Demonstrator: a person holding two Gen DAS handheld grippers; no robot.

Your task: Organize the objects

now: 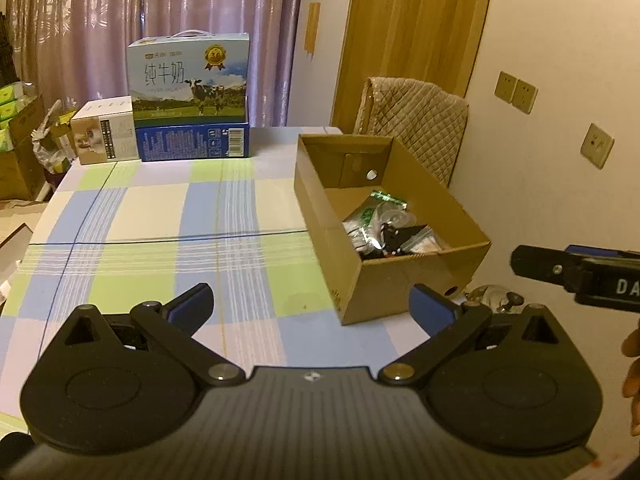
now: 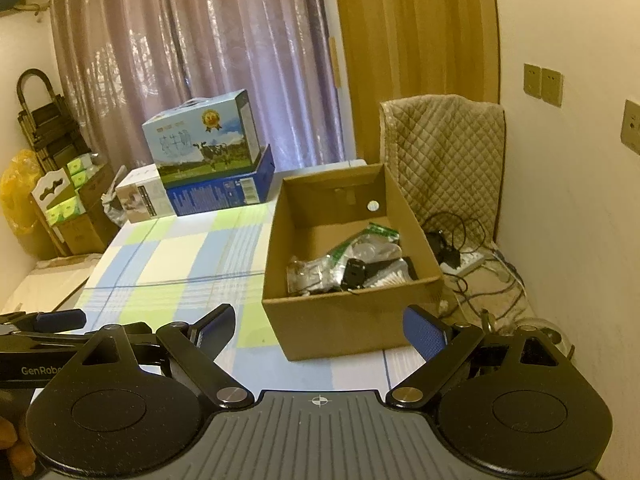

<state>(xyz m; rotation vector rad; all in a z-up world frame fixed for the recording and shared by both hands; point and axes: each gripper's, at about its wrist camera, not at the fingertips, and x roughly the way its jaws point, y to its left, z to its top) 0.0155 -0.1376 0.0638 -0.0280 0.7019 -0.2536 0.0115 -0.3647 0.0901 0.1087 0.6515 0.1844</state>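
1. Left gripper (image 1: 312,304): jaws spread wide, nothing between them, hovering over the checked tablecloth (image 1: 160,216) near the table's front edge.
2. Right gripper (image 2: 320,330): jaws also wide apart, empty, held just in front of the cardboard box (image 2: 344,320).
3. In the left wrist view the right gripper (image 1: 576,272) shows at the far right edge, side-on; its jaw state can't be read from that view alone. A bit of a hand (image 1: 632,368) shows just below it.
4. In the right wrist view the left gripper (image 2: 48,328) pokes in from the left edge, beside the right one.
5. The cardboard box (image 1: 400,280) sits open-topped on the right side of the table, near the front right corner.
6. Inside the box: clear plastic bags (image 2: 320,268) with green print, plus a small black item (image 2: 354,272) lying on them. All piled toward the near end; the far end of the box floor is bare.
7. Back of the table: milk carton (image 1: 188,80) with a cow picture stacked on a blue box (image 1: 192,142), small white box (image 1: 106,130) touching the blue box's left side.
8. Behind the cardboard box: chair (image 2: 444,148) with a quilted cover, against the wall.
9. Floor right of the table: tangle of cables (image 2: 472,264), with a power strip.
10. Curtain (image 2: 200,40) hangs behind the table.
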